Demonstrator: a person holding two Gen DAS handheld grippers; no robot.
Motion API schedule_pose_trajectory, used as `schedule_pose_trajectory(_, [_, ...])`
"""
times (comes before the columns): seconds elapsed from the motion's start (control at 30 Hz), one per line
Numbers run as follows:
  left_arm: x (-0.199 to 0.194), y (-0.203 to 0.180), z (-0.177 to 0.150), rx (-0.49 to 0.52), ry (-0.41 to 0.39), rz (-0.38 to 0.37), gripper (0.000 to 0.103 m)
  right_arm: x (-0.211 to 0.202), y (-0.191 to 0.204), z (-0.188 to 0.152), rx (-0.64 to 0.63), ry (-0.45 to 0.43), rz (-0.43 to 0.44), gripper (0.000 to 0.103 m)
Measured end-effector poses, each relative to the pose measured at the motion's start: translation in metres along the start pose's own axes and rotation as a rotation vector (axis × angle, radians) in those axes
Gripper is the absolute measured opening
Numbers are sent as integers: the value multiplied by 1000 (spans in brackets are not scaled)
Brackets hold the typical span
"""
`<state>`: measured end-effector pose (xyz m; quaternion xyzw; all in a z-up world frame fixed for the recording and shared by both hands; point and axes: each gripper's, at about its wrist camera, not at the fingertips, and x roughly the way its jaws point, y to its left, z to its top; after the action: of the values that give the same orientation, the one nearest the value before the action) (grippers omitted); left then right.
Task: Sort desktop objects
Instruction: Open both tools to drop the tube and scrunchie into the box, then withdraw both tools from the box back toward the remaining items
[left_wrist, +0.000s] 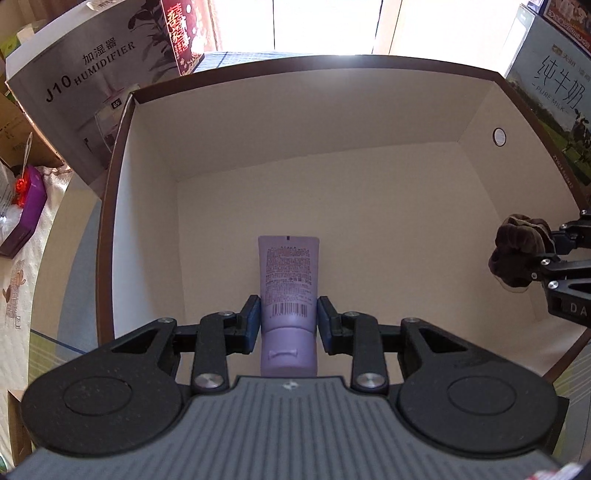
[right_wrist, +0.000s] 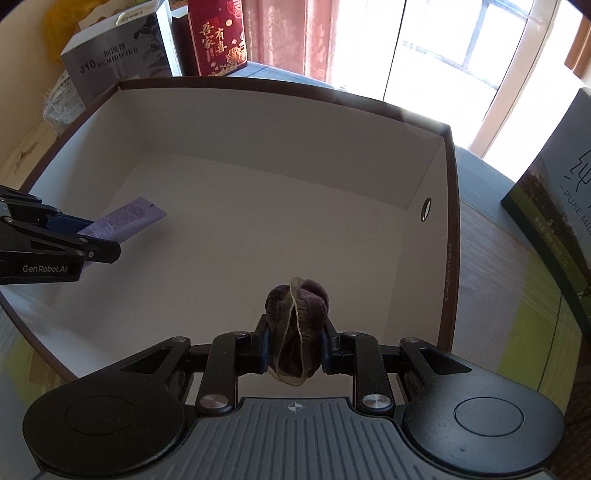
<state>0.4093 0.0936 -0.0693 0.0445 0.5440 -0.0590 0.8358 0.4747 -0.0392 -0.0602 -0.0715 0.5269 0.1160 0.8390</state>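
Observation:
A large open box (left_wrist: 122, 155) with a brown rim and white inside fills both views. My left gripper (left_wrist: 289, 317) is shut on a purple tube (left_wrist: 289, 273), held over the box floor with its crimped end pointing away from me. In the right wrist view the same tube (right_wrist: 127, 218) sticks out of the left gripper (right_wrist: 94, 236) at the box's left side. My right gripper (right_wrist: 294, 347) is shut on a dark brown velvet scrunchie (right_wrist: 297, 314) just inside the near wall. The scrunchie (left_wrist: 517, 251) shows at the right edge of the left wrist view.
A grey humidifier carton (left_wrist: 77, 85) and a red carton (right_wrist: 218, 37) stand behind the box (right_wrist: 448, 236). A milk carton (left_wrist: 554, 110) stands to its right. A purple flat box (left_wrist: 27, 206) lies at the far left. A round hole (left_wrist: 499, 137) pierces the box's right wall.

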Motion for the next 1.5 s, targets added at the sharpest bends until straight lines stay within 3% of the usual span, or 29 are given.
schedule_pose_trajectory(0.1, [0,-3,1,26,-6,10,27,1,2,1,-14,1,-19,24])
schedule_pose_trajectory(0.17, [-3,-4,2,36,-21,9,34,0,2,0,-16,-8,-19,36])
schedule_pose_trajectory(0.23, [-7,-5,4,44,-36,7,51,-5,2,0,-11,-33,-4,51])
schedule_pose_trajectory(0.3, [-10,-5,4,51,-50,13,55,-10,3,-2,-10,-53,5,57])
schedule_pose_trajectory(0.33, [-12,-6,4,58,-54,16,56,-13,4,-2,-11,-64,-4,67])
schedule_pose_trajectory(0.4, [-16,-7,6,73,-66,22,63,-19,6,-2,-10,-89,-15,77])
schedule_pose_trajectory(0.63, [-38,-8,1,69,-96,16,75,-50,2,-12,59,-171,27,93])
schedule_pose_trajectory(0.83, [-73,-12,-13,47,-143,29,85,-81,11,-19,110,-238,33,99])
schedule_pose_trajectory(1.03, [-116,-22,-37,21,-205,60,85,-117,11,-48,154,-299,53,101])
schedule_pose_trajectory(1.27, [-166,-38,-81,-17,-275,89,89,-156,22,-88,148,-357,53,101])
schedule_pose_trajectory(1.5, [-194,-47,-130,-52,-292,99,93,-184,28,-128,178,-392,58,101])
